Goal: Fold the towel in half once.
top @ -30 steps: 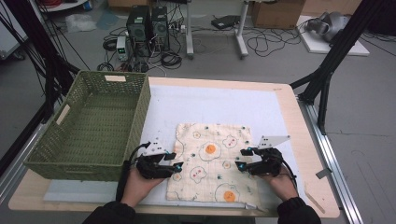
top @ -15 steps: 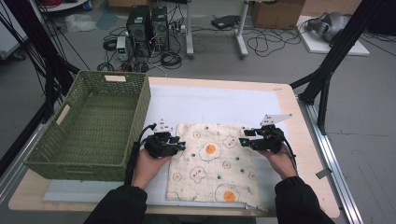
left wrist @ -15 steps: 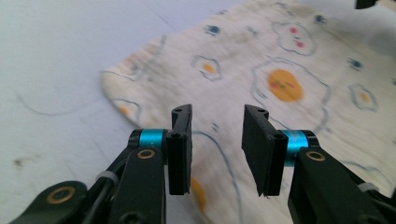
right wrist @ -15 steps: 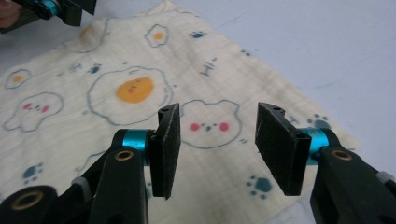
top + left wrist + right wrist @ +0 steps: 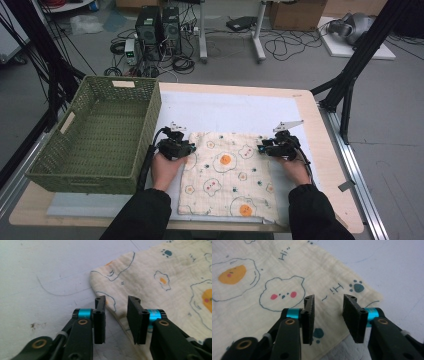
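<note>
Lying flat at the surface's (image 5: pixel 310 117) six o'clock, the cream cloth (image 5: pixel 227 177) shows fried-egg and paw prints; left tool (image 5: pixel 188 149) and right tool (image 5: pixel 261 148), jaws apart, hover at its far corners.

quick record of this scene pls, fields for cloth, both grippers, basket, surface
cloth: cream printed cloth lying flat on the table, fried-egg and paw prints
left gripper: left gripper open, jaws astride the cloth's far left corner edge
right gripper: right gripper open, over the far right corner, nothing held
basket: green woven basket left of the cloth, nothing visible inside
surface: white mat on a wooden table
</note>
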### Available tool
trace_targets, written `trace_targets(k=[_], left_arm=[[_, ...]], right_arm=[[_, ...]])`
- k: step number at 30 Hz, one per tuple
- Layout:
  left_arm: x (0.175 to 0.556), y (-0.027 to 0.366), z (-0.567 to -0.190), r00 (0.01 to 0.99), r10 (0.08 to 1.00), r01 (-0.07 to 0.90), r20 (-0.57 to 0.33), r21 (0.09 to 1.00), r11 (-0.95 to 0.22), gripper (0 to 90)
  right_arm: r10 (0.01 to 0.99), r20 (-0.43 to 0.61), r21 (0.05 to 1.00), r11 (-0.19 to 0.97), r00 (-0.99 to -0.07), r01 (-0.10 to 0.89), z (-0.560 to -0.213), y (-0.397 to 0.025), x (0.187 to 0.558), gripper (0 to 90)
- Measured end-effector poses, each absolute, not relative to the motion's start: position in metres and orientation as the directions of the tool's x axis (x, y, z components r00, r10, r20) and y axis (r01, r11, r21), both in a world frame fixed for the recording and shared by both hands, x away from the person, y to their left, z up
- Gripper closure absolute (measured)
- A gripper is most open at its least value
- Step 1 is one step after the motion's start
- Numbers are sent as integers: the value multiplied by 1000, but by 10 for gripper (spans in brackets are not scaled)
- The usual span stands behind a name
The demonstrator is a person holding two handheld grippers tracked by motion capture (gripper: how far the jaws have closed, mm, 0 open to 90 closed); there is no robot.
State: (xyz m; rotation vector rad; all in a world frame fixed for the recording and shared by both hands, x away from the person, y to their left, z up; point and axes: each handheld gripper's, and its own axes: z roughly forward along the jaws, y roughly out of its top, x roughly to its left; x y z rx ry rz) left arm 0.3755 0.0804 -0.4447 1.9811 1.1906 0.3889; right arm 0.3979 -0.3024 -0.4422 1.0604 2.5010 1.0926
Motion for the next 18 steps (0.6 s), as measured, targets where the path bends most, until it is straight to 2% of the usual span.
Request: trace_targets(k=[3,5,10,18], left_arm=[[376,80,-445,524,840,611,-141,750,-255,860],[376,79,-445,523,840,611,-142,750,-254,877],[373,84,-439,512,853,584,-105,770,-256,886],[357,86,-421,539,836,502,-97,835,-227,886]], right_arm=[[691,72,707,473,-719,526,-442,-300,397,798],[682,98,707,465,-725,533,-443,-300,398,870],[673,137,711,444,-727,545,-441,-304,397,882],[646,179,779,367,-742,508,-419,-316,382,882]])
